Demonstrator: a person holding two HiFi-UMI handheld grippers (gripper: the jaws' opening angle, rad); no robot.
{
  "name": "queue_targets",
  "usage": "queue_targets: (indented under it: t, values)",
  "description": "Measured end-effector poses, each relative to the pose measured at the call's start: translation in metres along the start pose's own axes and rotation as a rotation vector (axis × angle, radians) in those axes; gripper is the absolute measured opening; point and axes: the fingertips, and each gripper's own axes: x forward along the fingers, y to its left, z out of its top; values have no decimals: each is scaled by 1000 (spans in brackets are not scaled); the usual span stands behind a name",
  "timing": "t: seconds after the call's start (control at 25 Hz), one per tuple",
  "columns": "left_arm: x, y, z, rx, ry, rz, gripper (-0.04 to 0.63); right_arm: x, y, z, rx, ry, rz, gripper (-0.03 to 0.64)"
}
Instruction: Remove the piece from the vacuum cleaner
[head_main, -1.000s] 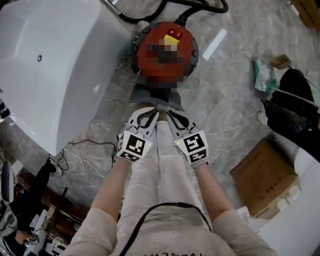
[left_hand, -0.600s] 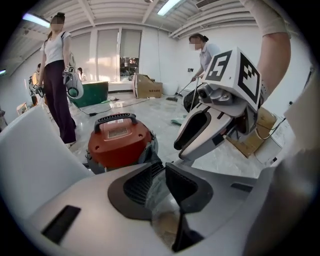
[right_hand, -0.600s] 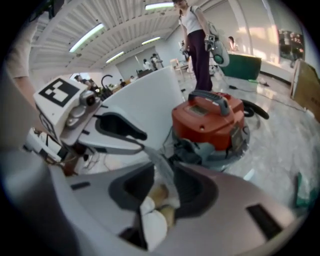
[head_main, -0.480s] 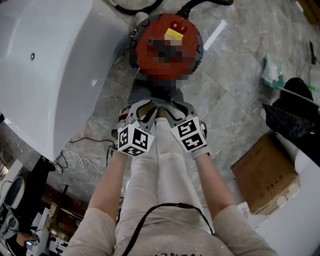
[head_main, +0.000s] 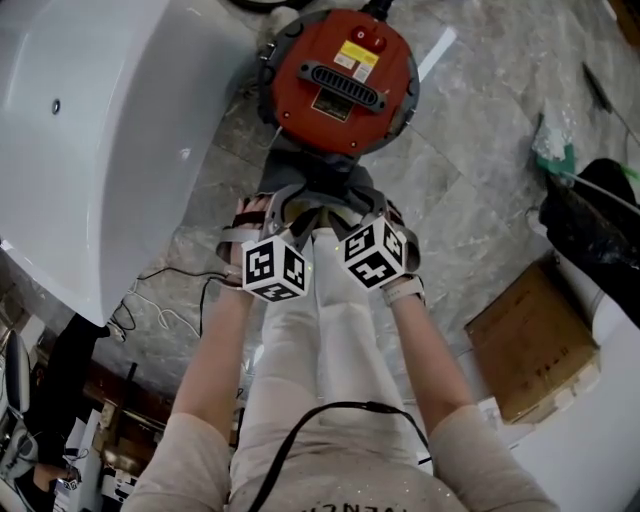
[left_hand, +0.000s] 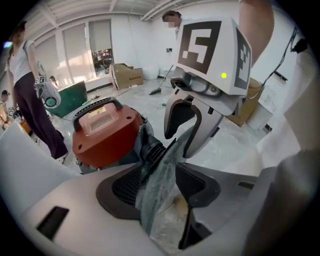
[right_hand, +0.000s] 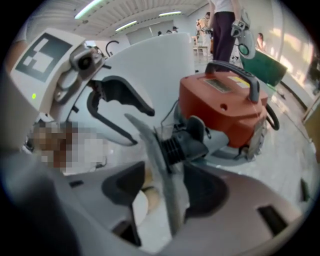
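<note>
The red vacuum cleaner (head_main: 340, 80) stands on the floor in front of the person's legs. A grey piece (head_main: 318, 183) juts from its near side: a thin flat plate (left_hand: 161, 180) on a black ribbed neck (right_hand: 181, 143). My left gripper (head_main: 283, 205) and right gripper (head_main: 357, 207) hang side by side over that piece, pointing steeply down. Both have just been opening their jaws. The plate stands edge-on between the left gripper's (left_hand: 161, 184) pads and between the right gripper's (right_hand: 165, 187) pads, with gaps showing. Each gripper view also shows the other gripper.
A large white tub-shaped body (head_main: 100, 130) lies close on the left. Thin cables (head_main: 160, 300) trail on the stone floor beside it. A cardboard box (head_main: 530, 350) and black bag (head_main: 590, 215) sit on the right. People (left_hand: 30, 100) stand beyond the vacuum.
Both grippers sank toward the grey piece and rolled. Their jaws went from shut to wide open, now straddling the plate.
</note>
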Motion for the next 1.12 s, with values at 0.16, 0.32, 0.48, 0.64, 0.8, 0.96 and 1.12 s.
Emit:
queue_targets:
  t: [0.16, 0.32, 0.48, 0.64, 0.8, 0.96, 1.12]
  values:
    - [9, -3, -9, 66, 54, 0, 215, 11, -2, -4, -59, 39, -11, 232]
    - [22, 1, -19, 81, 93, 3, 215, 23, -7, -5, -87, 74, -28, 232]
    - [33, -1, -25, 85, 129, 1, 215, 29, -8, -9, -80, 94, -40, 230]
    - [39, -3, -31, 102, 163, 14, 215, 31, -5, -12, -80, 92, -63, 200]
    - [46, -5, -39, 116, 205, 45, 213, 32, -6, -13, -112, 78, -104, 138]
    - [46, -3, -41, 112, 216, 94, 173, 32, -6, -13, -178, 72, -135, 121]
    - [43, 0, -41, 95, 204, 107, 77, 30, -3, -15, -227, 62, -177, 49]
